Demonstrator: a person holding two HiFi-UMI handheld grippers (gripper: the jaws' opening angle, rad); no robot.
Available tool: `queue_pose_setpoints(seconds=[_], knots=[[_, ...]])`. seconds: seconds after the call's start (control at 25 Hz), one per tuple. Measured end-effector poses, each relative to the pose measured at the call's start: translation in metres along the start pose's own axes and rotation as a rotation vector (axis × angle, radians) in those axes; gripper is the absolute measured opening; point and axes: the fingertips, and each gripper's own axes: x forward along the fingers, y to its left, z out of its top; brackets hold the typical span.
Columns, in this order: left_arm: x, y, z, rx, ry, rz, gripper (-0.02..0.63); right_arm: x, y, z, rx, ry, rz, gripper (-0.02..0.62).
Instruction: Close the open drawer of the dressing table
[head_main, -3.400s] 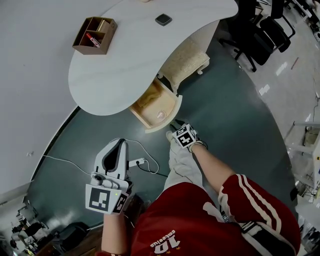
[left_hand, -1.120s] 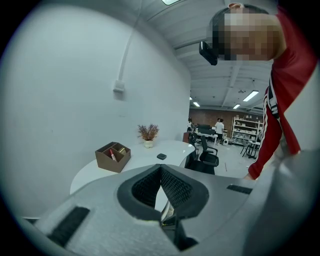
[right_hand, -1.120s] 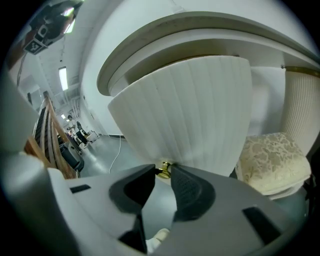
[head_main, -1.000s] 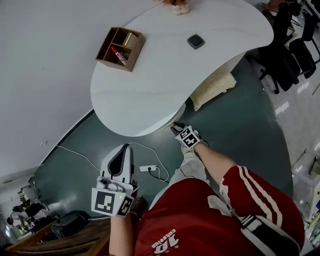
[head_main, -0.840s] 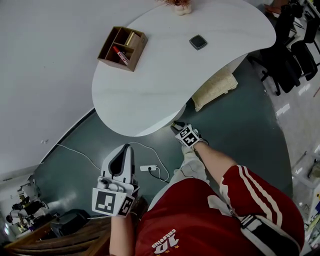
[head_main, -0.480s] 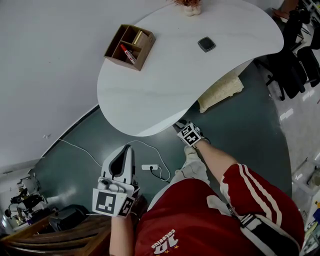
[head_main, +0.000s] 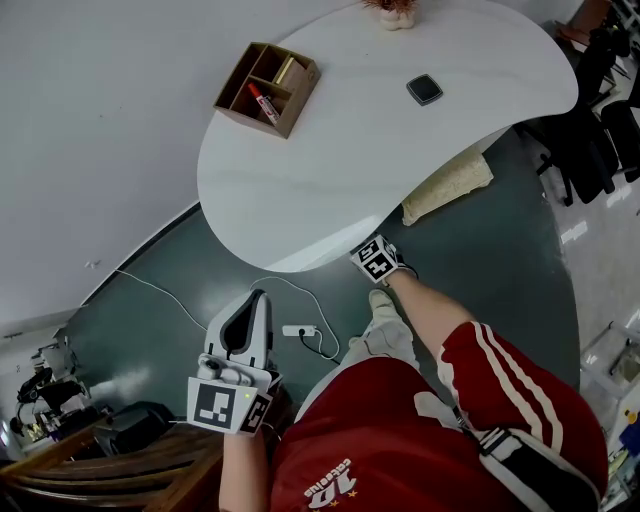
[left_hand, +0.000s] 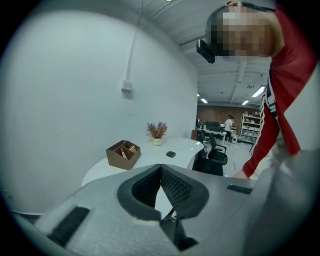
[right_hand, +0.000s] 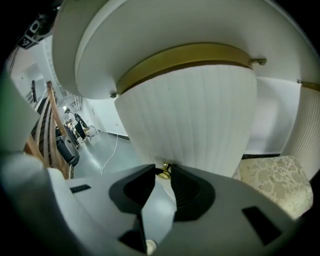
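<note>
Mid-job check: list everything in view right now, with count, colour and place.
dressing table: one, white top, centre
drawer front: one, white ribbed, under the top
knob: one, gold, low on drawer front
organizer box: one, brown, top's left end
square object: one, dark, top's right part
dried-flower pot: one, pale, top's far edge
stool: one, cream, beneath table's right side
power strip: one, white, floor
office chairs: at least two, black, right
left gripper: white, tongs shut, empty
right gripper: white, tongs shut on knob

Right gripper at near edge of white dressing table
</note>
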Motion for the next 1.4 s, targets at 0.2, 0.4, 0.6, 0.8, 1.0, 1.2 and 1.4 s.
queue_pose_setpoints(seconds=[0.2, 0.4, 0.6, 0.8, 1.0, 1.2, 1.4], knots=[[-0.002, 0.006, -0.005, -0.016, 0.002, 0.008, 0.000, 0.005, -0.003, 0.006, -0.014, -0.010, -0.003, 0.101], [-0.007, 0.012, -0.006, -0.028, -0.012, 0.011, 0.000, 0.003, -0.004, 0.007, -0.019, -0.017, -0.017, 0.106], [-0.010, 0.017, -0.010, -0.076, -0.046, -0.006, 0.000, -0.013, 0.001, 0.010, -0.023, -0.015, -0.027, 0.130], [-0.014, 0.021, -0.020, -0.124, -0.080, -0.031, 0.000, -0.040, 0.004, 0.009, -0.008, -0.017, -0.075, 0.130], [-0.032, 0.025, -0.025, -0.131, -0.127, -0.043, 0.000, -0.084, 0.016, 0.014, 0.034, -0.062, -0.123, 0.130], [-0.057, 0.021, -0.049, -0.163, -0.143, -0.060, 0.000, -0.134, 0.041, 0.014, 0.037, -0.084, -0.177, 0.130], [-0.082, 0.012, -0.059, -0.174, -0.165, -0.086, 0.000, -0.188, 0.082, 0.048, 0.005, -0.159, -0.179, 0.130]])
